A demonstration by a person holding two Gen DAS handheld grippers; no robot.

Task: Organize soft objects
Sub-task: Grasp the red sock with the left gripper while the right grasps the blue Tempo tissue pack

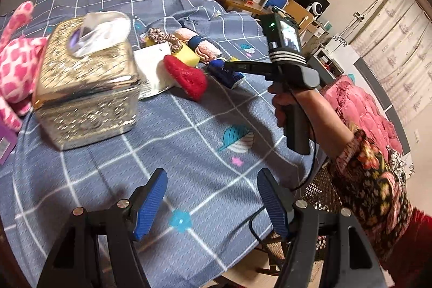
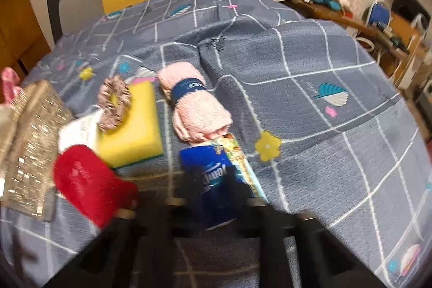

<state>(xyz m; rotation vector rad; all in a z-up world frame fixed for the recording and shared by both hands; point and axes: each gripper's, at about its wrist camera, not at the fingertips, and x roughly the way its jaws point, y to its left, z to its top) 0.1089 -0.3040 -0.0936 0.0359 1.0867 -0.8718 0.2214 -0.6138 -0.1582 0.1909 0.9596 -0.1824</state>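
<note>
Position of task item: the blue tissue pack [image 2: 213, 169] lies on the checked cloth [image 2: 310, 66] at the near edge of the pile. It is dead ahead of the right claw [image 2: 216, 189], at 12 o'clock in the right wrist view.

Long axis: it runs from 6 to 12 o'clock, leaning slightly toward 1, so it is in line with the fingers and not across them. The far end touches the pink towel roll [image 2: 199, 112], which carries on toward 11.

Right claw: jaws are together. Blur hides the pads, but the dark fingers sit over both flanks of the pack's near end. I judge this a pinch on the pack, not an empty closure. The left wrist view agrees, with the finger ends meeting the pack [image 1: 225, 73].

Left claw [image 1: 211, 180]: jaws are apart with nothing between them, and it hangs over bare cloth. The pack lies at 1 o'clock from it, well apart, so the right hand is plainly nearer.

Neighbours:
- A red pad [image 2: 86, 180] lies at 9 o'clock from the pack, just beside it.
- A yellow sponge [image 2: 135, 131] lies at 10, with a scrunchie [image 2: 114, 105] resting on it.
- A glittery box [image 1: 86, 88] lies at 10 o'clock from the left claw.

Judgement: any lift must clear the towel at the far end. With a grip at one end only, the pack is likely to droop.
</note>
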